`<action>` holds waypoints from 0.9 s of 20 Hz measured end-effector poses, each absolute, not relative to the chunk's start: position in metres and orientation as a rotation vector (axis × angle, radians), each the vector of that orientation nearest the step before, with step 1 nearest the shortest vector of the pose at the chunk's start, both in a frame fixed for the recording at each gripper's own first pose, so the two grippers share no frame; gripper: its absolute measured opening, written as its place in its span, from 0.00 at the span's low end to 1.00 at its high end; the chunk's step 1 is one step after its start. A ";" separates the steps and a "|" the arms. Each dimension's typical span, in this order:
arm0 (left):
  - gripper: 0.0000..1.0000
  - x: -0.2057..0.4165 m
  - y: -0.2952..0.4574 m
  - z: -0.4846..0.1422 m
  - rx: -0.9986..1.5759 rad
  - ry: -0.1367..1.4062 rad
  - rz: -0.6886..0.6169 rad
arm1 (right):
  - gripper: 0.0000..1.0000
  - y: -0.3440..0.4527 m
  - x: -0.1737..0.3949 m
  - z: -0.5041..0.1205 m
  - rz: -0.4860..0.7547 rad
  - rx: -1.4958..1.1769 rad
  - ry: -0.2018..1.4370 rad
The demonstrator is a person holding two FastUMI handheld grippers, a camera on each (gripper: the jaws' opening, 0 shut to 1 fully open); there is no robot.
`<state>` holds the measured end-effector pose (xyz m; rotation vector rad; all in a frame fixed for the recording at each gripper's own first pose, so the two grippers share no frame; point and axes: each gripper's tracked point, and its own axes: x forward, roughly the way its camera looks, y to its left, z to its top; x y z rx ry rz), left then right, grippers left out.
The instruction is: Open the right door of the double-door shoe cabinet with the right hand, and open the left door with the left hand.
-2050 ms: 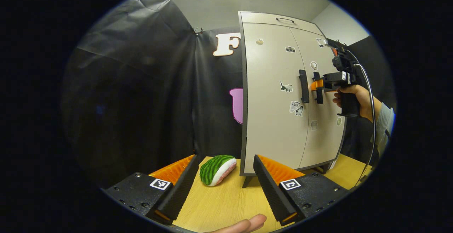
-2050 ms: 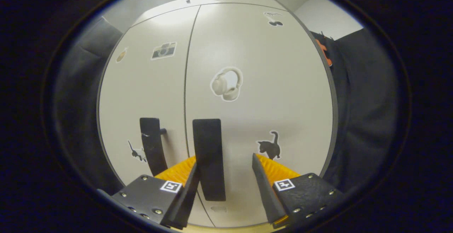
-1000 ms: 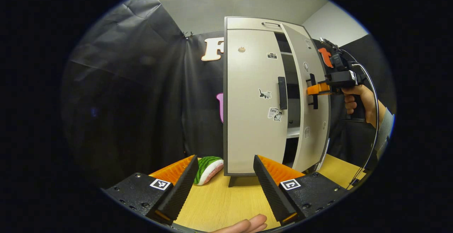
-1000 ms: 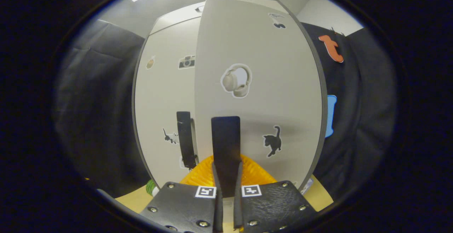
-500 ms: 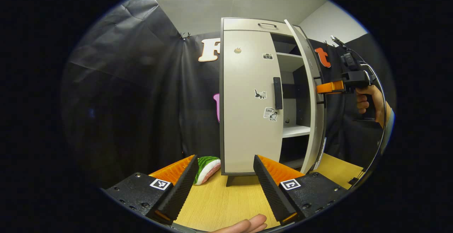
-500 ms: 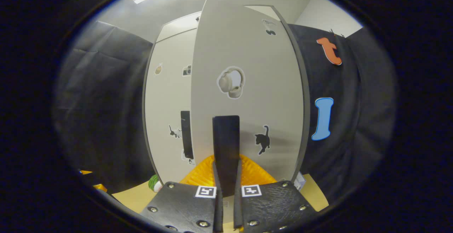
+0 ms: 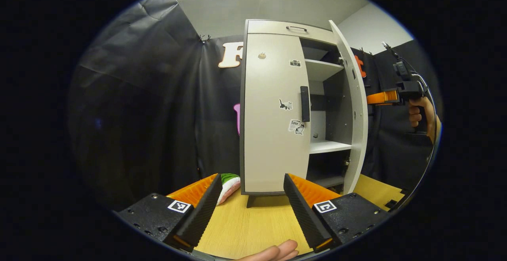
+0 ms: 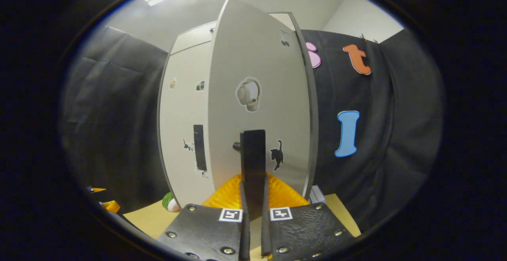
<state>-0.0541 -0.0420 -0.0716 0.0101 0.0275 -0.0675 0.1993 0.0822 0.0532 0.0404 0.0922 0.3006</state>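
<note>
One sticker (image 7: pixel 294 126) (reading "Love") marks the shut left door (image 7: pixel 273 114).

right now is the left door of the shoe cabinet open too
No, in the left gripper view the left door sits flush and closed, while the right door is swung out.

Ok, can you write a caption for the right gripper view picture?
The right gripper, fingers shut on the right door handle, holds the shoe cabinet's right door swung open.
</note>
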 end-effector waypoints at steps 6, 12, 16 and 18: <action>0.97 -0.055 -0.044 -0.070 0.012 0.023 -0.072 | 0.11 0.072 0.197 0.055 0.291 0.057 0.078; 0.97 -0.054 -0.051 -0.076 0.008 0.032 -0.091 | 0.11 0.055 0.198 0.056 0.253 0.074 0.066; 0.97 -0.053 -0.058 -0.077 0.000 0.037 -0.098 | 0.10 0.038 0.200 0.056 0.217 0.081 0.062; 0.97 -0.052 -0.063 -0.076 0.002 0.036 -0.104 | 0.10 0.024 0.204 0.056 0.183 0.071 0.057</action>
